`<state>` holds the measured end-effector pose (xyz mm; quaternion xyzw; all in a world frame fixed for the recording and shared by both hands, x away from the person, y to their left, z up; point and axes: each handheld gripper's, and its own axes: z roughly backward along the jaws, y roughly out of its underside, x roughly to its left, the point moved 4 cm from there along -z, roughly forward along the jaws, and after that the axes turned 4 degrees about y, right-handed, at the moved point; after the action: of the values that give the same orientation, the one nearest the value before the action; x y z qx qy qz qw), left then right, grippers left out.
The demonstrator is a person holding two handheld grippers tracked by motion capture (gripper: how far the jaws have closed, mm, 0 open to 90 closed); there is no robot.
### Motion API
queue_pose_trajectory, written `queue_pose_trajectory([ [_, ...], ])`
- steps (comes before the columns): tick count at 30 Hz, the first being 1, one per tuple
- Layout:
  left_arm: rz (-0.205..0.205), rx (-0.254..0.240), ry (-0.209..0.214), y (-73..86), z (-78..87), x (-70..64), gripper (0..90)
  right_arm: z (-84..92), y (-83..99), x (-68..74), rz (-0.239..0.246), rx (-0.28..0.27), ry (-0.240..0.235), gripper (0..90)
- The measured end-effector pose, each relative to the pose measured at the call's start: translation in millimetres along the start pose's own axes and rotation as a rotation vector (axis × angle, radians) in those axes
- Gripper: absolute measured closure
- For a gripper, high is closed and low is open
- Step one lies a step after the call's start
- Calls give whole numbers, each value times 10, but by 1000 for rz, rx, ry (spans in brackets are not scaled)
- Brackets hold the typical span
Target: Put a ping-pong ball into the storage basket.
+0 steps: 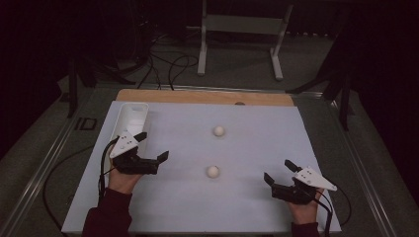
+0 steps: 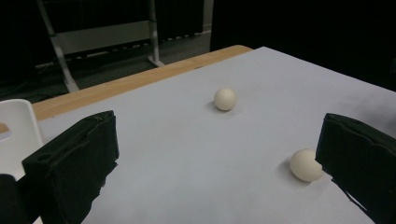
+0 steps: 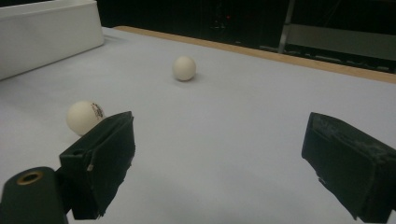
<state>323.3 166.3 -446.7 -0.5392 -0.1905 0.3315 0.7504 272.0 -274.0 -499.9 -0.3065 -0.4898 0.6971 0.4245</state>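
1. High view: Two small white balls sit on a big white board [image 1: 247,207]. The near ball [image 1: 213,171] is in the middle, between the two hands. The far ball [image 1: 219,131] is farther back, well apart from it. A white tray [image 1: 132,118] lies at the back left corner. The left gripper [image 1: 154,146] is just in front of the tray, with its jaws spread wide and nothing in them. The right gripper [image 1: 279,171] is at the front right, jaws also spread and empty. Neither one touches a ball.

2. Left gripper view: The two black jaws stand far apart. The near ball [image 2: 306,164] is just beside the right-hand jaw, and I cannot tell if they touch. The far ball [image 2: 225,99] sits alone farther up the board. A bit of the tray [image 2: 16,135] peeks in at the left edge.

3. Right gripper view: These jaws are wide apart too. The near ball [image 3: 85,116] is just behind the left-hand jaw and has a small dark mark on it. The far ball [image 3: 184,68] is beyond it, and the tray [image 3: 46,32] is at the top left.

4. How the balls may handle (just my guess): They look like light, hard, smooth table tennis balls, so a bump could roll them away. It seems best to pinch one gently across its widest part, a jaw on each side.
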Motion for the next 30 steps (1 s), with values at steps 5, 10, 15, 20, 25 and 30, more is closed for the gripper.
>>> queue_pose_trajectory([
  [5, -6, 3, 6, -13, -28, -15, 1, 0, 0, 1, 0, 0, 0, 92],
  [10, -9, 3, 9, -37, -53, -22, 1, 3, -1, -1, -1, -1, 2, 92],
  [15, -11, 6, 20, -57, -89, -40, 1, 3, 0, -1, 0, 2, 2, 92],
  [20, -12, 33, 38, -51, -158, -60, 1, 5, -2, -2, 0, -1, 1, 92],
  [25, -20, 44, 47, -50, -222, -85, 1, 5, -1, -1, -1, -1, 1, 92],
  [30, -32, 50, 49, -69, -281, -115, 1, 5, -1, 0, -2, 0, 0, 92],
])
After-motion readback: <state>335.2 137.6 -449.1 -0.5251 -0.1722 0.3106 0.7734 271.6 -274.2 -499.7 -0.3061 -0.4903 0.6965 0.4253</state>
